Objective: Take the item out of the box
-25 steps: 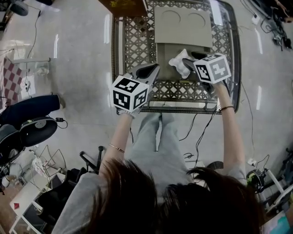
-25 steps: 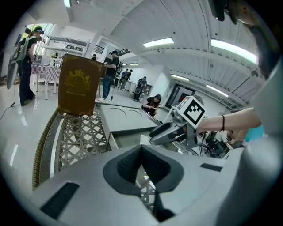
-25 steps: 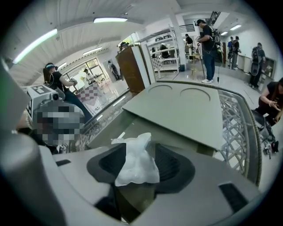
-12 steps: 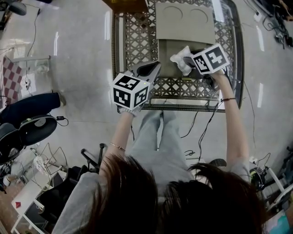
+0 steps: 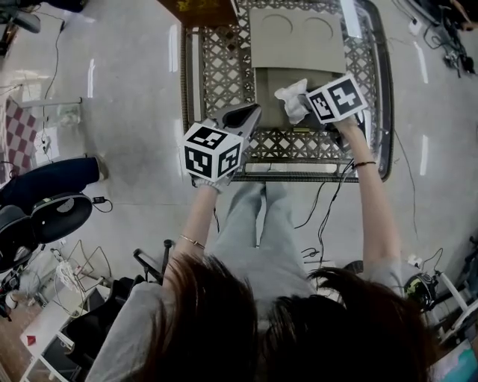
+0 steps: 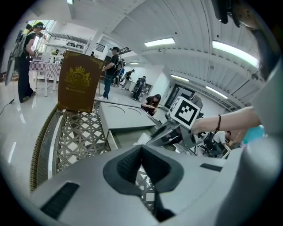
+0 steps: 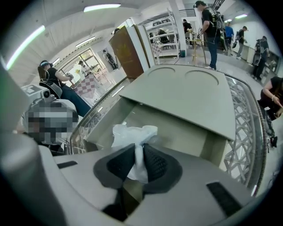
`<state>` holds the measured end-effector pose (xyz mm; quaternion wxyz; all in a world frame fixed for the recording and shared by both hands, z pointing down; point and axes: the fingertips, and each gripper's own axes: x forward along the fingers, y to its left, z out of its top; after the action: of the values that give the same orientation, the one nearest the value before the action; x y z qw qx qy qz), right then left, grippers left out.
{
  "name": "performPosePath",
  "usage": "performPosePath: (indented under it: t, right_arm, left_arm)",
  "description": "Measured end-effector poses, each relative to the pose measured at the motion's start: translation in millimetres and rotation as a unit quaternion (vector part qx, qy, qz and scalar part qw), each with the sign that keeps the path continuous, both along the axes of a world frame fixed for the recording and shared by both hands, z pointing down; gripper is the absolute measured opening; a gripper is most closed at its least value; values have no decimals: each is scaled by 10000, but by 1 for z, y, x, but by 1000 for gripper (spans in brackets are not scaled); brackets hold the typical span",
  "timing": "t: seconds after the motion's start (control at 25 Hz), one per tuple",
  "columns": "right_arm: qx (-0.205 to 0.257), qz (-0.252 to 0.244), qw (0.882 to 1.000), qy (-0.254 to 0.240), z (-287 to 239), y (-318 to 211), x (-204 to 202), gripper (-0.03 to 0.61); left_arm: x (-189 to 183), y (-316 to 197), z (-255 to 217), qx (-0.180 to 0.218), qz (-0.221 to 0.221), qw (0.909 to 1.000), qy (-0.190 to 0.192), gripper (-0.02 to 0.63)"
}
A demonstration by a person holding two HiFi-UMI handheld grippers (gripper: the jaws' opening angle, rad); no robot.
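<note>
Shiny pale floor (image 5: 134, 89) lies all around, and a black chair (image 5: 52, 213) stands far to the left. Next comes a table (image 5: 216, 67) with a metal criss-cross top. A brown box (image 5: 202, 11) stands on its far left corner, and it is shut.

The left gripper (image 5: 243, 116) hangs over the near left part of the table. Seen from its own camera, the left gripper (image 6: 141, 148) has its two tips pressed together, with nothing between them. It is beside the grey box, not touching it.

The grey box (image 5: 270, 89) sits in the middle of the table. Its lid (image 5: 299, 37) has two round marks and lies past the open part. The open part faces the person.

A white bag (image 5: 291, 101) is over the right side of that open part. It looks crumpled. I cannot tell if it touches the bottom of the box.

The right gripper (image 5: 302, 101) reaches in from the right. In its own view the jaws are closing, and both dark pads (image 7: 152, 161) squeeze the lower part of the bag (image 7: 132, 132). The puffy top of the bag sticks up above the pads.

Black cables (image 5: 328, 216) trail on the floor to the right, near the table.
</note>
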<state>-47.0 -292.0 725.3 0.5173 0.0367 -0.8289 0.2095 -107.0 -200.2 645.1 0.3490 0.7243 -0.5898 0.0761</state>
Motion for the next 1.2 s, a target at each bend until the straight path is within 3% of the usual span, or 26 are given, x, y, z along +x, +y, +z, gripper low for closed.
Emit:
performPosePath:
  t: [0.76,1.2]
  right_arm:
    - [207,671,9941,-830,-84,13,13,71]
    - [210,1286,9722,-1944,-156,18,26,71]
  left_arm:
    - [-1,13,-56,328,-87,9994,-120,18]
    - [-6,17,-111,762,-166,9966,-246,18]
